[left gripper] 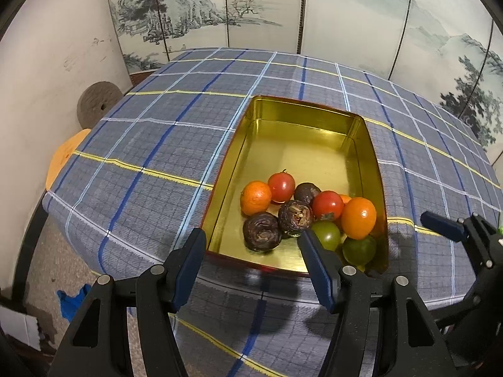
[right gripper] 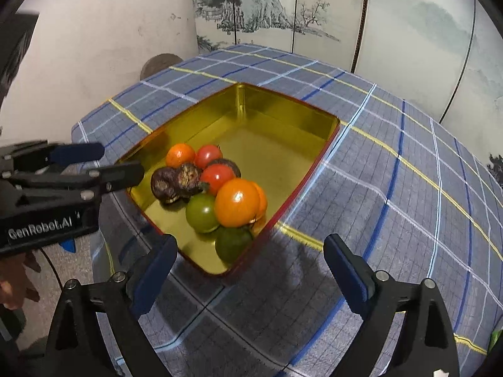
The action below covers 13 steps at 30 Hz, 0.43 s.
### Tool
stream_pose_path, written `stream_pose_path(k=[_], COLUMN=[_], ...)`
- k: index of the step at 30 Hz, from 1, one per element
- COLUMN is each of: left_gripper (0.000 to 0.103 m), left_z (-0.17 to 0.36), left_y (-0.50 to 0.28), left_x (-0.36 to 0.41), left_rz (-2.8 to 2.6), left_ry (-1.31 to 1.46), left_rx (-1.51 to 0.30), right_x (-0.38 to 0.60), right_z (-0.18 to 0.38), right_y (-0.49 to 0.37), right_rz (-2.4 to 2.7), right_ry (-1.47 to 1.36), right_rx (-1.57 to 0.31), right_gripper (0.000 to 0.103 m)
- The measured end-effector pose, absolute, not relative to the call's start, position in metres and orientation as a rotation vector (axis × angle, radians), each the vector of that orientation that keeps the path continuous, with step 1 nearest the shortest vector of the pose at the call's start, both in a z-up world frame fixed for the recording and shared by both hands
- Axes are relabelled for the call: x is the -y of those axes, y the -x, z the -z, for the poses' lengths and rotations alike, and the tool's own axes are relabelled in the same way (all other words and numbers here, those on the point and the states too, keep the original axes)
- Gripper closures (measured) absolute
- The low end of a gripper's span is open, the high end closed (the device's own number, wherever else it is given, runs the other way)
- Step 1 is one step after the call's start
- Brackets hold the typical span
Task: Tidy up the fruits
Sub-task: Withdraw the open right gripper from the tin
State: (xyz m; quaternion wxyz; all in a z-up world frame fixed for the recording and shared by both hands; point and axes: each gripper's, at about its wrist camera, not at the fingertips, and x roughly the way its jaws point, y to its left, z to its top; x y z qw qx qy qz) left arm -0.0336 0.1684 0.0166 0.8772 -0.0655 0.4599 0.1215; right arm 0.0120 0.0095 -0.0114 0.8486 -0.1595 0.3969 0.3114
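A gold tin box [left gripper: 314, 110] [right gripper: 283, 110] sits on the plaid table. Its near end holds several fruits in a pile: oranges [left gripper: 358, 217] [right gripper: 237, 202], red tomatoes [left gripper: 281, 186] [right gripper: 217, 177], green tomatoes [left gripper: 327, 235] [right gripper: 201, 213] and dark brown chestnut-like fruits [left gripper: 262, 232] [right gripper: 164, 183]. My left gripper [left gripper: 251, 245] is open and empty, just before the box's near wall; it also shows in the right wrist view [right gripper: 121, 163]. My right gripper [right gripper: 250, 253] is open and empty over the box's near right corner; one of its fingers [left gripper: 441, 222] shows in the left wrist view.
The blue plaid cloth [left gripper: 157, 144] covers the table. A painted folding screen [left gripper: 345, 15] stands behind it and a white wall at left. A round wooden stool [left gripper: 94, 103] and an orange seat [left gripper: 64, 157] stand left of the table.
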Motion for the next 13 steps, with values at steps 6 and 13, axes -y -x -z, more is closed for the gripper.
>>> stream_pose_path(k=[6, 13], left_gripper=[0.040, 0.040], left_z=[-0.0174, -0.0177], left_y=[0.0325, 0.0324], left_x=[-0.1654, -0.1614], left_rz=[-0.236, -0.224], left_ry=[0.144, 0.138], left_rx=[-0.956, -0.957], right_x=[-0.0089, -0.0079], right_z=[0.0165, 0.0156], right_y=[-0.0084, -0.0092], right_rz=[-0.657, -0.653], right_ry=[0.337, 0.331], right_rx=[-0.849, -0.851], right_gripper=[0.010, 0.010])
